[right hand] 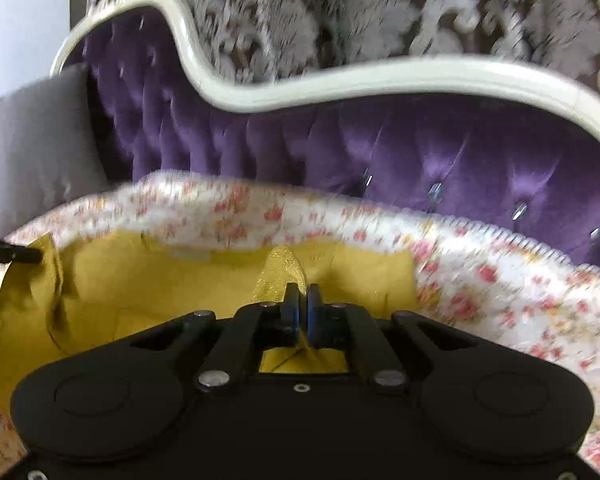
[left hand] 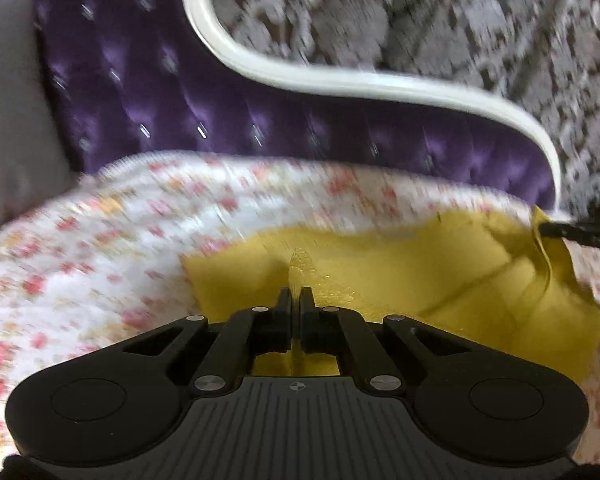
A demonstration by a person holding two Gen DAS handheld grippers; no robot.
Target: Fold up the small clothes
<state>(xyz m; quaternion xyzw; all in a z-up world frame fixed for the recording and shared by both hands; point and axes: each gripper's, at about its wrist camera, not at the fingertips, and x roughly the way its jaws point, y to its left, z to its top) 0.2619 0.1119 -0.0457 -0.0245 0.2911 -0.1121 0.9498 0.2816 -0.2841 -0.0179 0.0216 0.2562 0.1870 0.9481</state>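
A mustard-yellow garment (left hand: 420, 276) lies spread on the floral bedspread (left hand: 100, 240). In the left wrist view my left gripper (left hand: 296, 294) is shut on a raised pinch of the yellow cloth at its near edge. At the far right of that view, the right gripper's black fingers (left hand: 568, 232) hold another bit of the same cloth. In the right wrist view my right gripper (right hand: 303, 292) is shut on a lifted fold of the garment (right hand: 160, 276). The left gripper's fingers (right hand: 16, 255) show at the left edge, against the cloth's bunched corner.
A purple tufted headboard (right hand: 420, 148) with a curved white frame (right hand: 380, 76) stands behind the bedspread (right hand: 500, 280). A grey pillow (right hand: 28, 140) leans at the left. Patterned wallpaper (left hand: 460, 20) is behind it all. Both views are motion-blurred.
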